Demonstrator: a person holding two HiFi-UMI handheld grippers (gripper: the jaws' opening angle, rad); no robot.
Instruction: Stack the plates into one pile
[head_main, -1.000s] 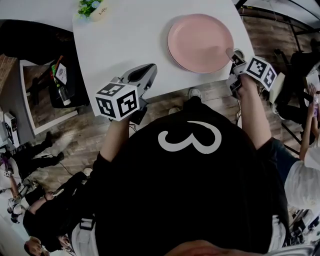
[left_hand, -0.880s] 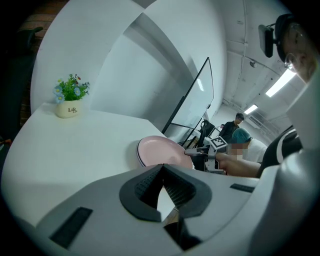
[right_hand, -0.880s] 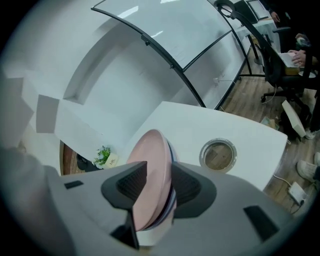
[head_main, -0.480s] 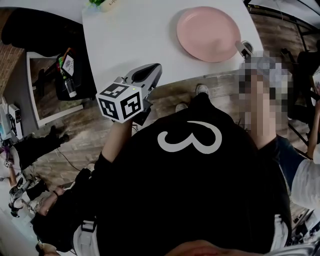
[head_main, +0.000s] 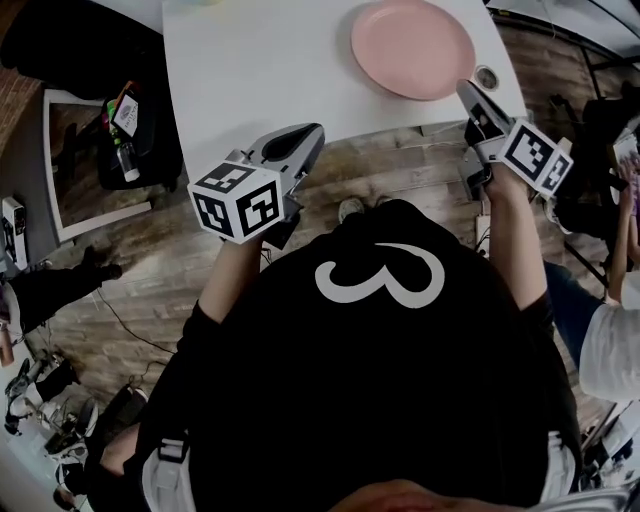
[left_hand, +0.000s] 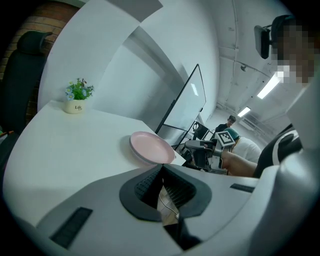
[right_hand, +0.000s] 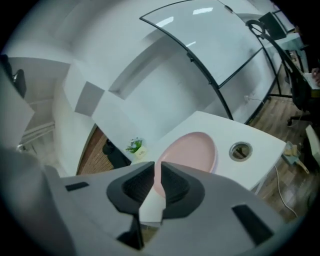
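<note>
The white rectangular worktop (head_main: 250, 70) carries only one set of dishes: the round pink plates (head_main: 412, 48), lying near its far right corner. The left gripper view shows a doubled rim there, so they appear already stacked, and no other plate is in sight.

The left tongs (head_main: 312, 132) hover over the near edge, well apart from the plates, with the jaws pressed together on nothing. The right tongs (head_main: 467, 90) sit just beside the plates' near rim. Their jaws have just been closing and stand a thin slit apart, with nothing between them.

The step in hand looks like leaving the pile clean. It calls for keeping the right tips off the rim so the top plate does not slide. Any squaring nudge should be a low, gentle push inward, away from the small round cable hole (head_main: 487, 77) at the edge.
</note>
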